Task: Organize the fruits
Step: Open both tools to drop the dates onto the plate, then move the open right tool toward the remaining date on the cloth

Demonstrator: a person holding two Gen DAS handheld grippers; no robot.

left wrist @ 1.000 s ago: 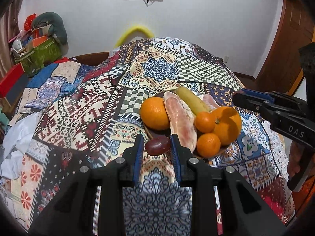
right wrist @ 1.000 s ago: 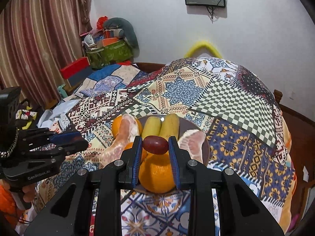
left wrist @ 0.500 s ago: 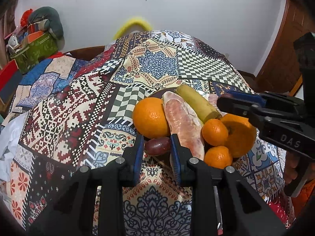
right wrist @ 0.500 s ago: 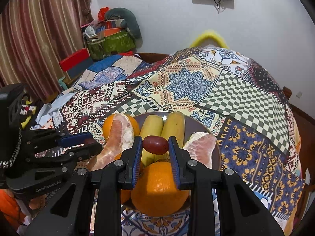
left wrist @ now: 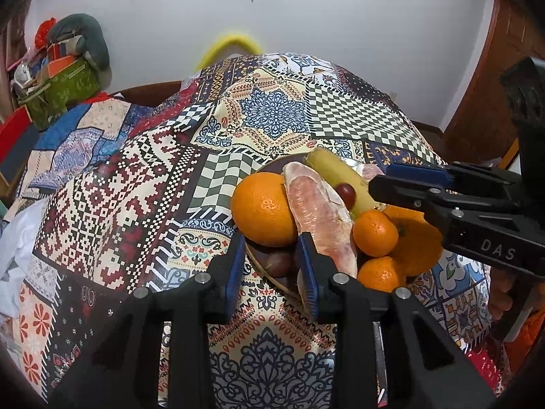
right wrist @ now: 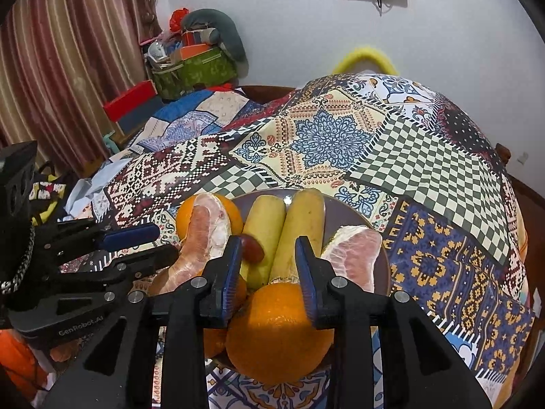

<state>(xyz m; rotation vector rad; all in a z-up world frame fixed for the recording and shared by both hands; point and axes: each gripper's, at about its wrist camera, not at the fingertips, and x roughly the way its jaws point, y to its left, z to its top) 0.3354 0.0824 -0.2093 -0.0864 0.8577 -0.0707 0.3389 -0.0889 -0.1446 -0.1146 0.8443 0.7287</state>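
Note:
A dark plate on the patchwork cloth holds oranges, peeled pomelo segments, bananas and tangerines. A dark red grape lies at the plate's near rim between the pads of my left gripper. Its jaws are opening and a gap shows on both sides of the grape. A second grape rests against a banana, low beside the left pad of my right gripper. Those jaws are opening too, over a big orange.
The two grippers stand close together over the plate: the right gripper reaches in from the right, the left gripper from the left. The patchwork cloth stretches beyond. Boxes and a green basket are stacked by the curtain.
Both grippers came down to the plate with a grape each. Each grape has since left the pads: one lies at the plate's rim, the other on the banana. Both jaws stand slightly wider.

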